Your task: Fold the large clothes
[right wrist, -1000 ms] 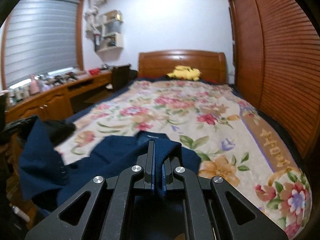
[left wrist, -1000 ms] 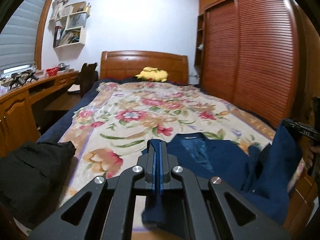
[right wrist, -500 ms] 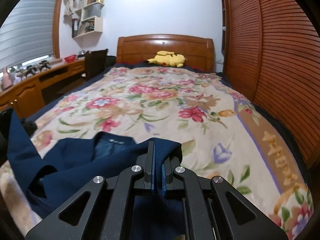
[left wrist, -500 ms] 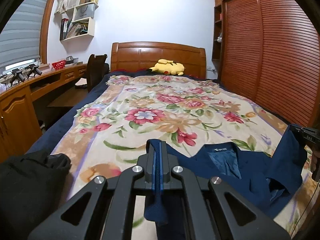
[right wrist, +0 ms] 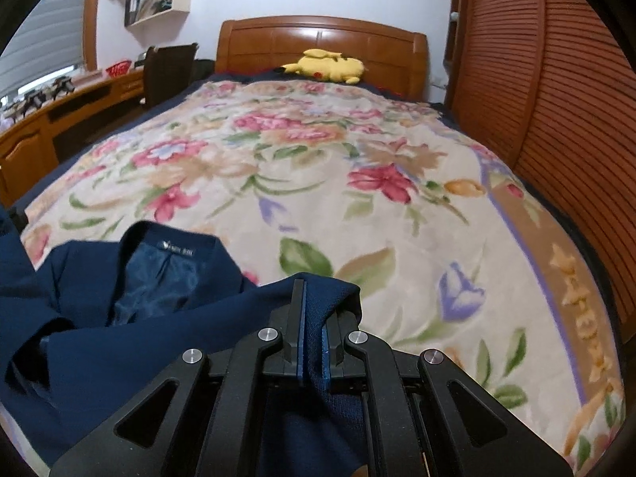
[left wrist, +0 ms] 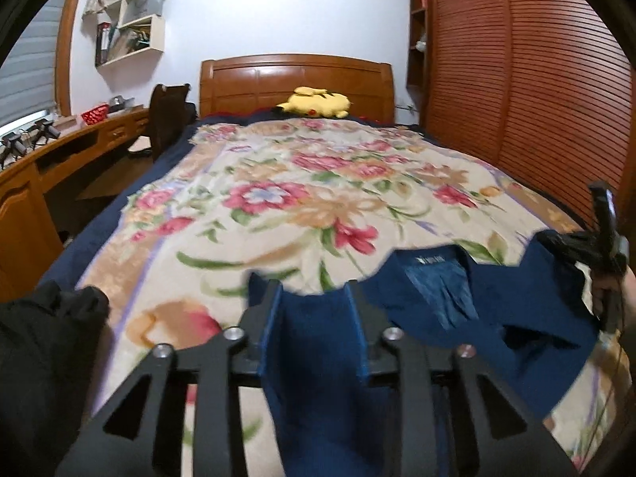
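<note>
A navy blue jacket [left wrist: 457, 310] lies at the near end of the bed on a floral blanket [left wrist: 302, 198], collar and shiny lining facing up. My left gripper [left wrist: 314, 294] is open, its fingers spread with jacket cloth lying loose between them. My right gripper [right wrist: 314, 318] is shut on a fold of the jacket [right wrist: 119, 318] near its right shoulder. The right gripper also shows at the right edge of the left wrist view [left wrist: 596, 246], with the jacket cloth hanging from it.
A yellow plush toy [left wrist: 318, 105] lies by the wooden headboard [left wrist: 294, 79]. A slatted wooden wardrobe [left wrist: 516, 79] runs along the right. A wooden desk [left wrist: 59, 151] and dark chair [left wrist: 167, 119] stand on the left. Black clothing [left wrist: 43, 342] lies at the near left.
My left gripper has opened and let go of the jacket cloth. Both grippers moved forward and lower over the bed, and the jacket now lies flatter on the blanket.
</note>
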Tool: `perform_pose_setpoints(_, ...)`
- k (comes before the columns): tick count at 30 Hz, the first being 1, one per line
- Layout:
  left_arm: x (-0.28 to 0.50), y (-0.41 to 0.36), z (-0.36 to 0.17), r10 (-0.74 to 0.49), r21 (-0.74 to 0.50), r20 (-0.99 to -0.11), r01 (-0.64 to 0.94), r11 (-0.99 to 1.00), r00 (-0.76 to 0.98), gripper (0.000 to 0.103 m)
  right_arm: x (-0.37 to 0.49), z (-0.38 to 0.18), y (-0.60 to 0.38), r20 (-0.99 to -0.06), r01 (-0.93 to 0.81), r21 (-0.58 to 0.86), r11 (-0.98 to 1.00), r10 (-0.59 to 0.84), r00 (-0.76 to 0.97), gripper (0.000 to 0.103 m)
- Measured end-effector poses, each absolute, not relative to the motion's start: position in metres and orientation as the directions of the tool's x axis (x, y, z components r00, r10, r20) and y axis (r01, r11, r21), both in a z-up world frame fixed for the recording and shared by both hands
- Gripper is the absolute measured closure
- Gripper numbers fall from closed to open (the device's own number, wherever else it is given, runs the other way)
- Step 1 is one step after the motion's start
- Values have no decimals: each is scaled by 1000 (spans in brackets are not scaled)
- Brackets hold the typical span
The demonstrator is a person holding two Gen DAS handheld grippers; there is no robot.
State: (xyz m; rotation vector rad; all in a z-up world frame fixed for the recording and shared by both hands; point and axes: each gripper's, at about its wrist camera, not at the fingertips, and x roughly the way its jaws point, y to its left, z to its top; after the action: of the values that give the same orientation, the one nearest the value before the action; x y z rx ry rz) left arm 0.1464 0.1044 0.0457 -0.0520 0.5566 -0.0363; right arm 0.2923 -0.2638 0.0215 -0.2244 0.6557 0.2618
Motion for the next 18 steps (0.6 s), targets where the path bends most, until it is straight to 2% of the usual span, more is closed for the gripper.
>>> perform_pose_setpoints(2,130,99,37,-76,-80,-534,39,996,842,66,287,22,-261,-628,-309,-136,941,160,762,97)
perform_pose_setpoints(4,118,96,28,-98,-100,-542,51,994,835,63,281,25,-256,-627,-323,-151,934,162,762,87)
perform_pose_setpoints(6,108,94,22,-102,-104,-547,54,993,831,61,273,28,-250,-627,-336,-172,926,160,762,66)
perform_pose_setpoints(9,97,93,16,-105,-106,-550,56,993,829,61,261,33,-242,-626,-344,-190,919,156,764,49)
perform_pose_setpoints(18,85,99,-4,-117,-100,-566,72,992,816,60,230,42,-228,-628,-328,-214,920,128,768,30)
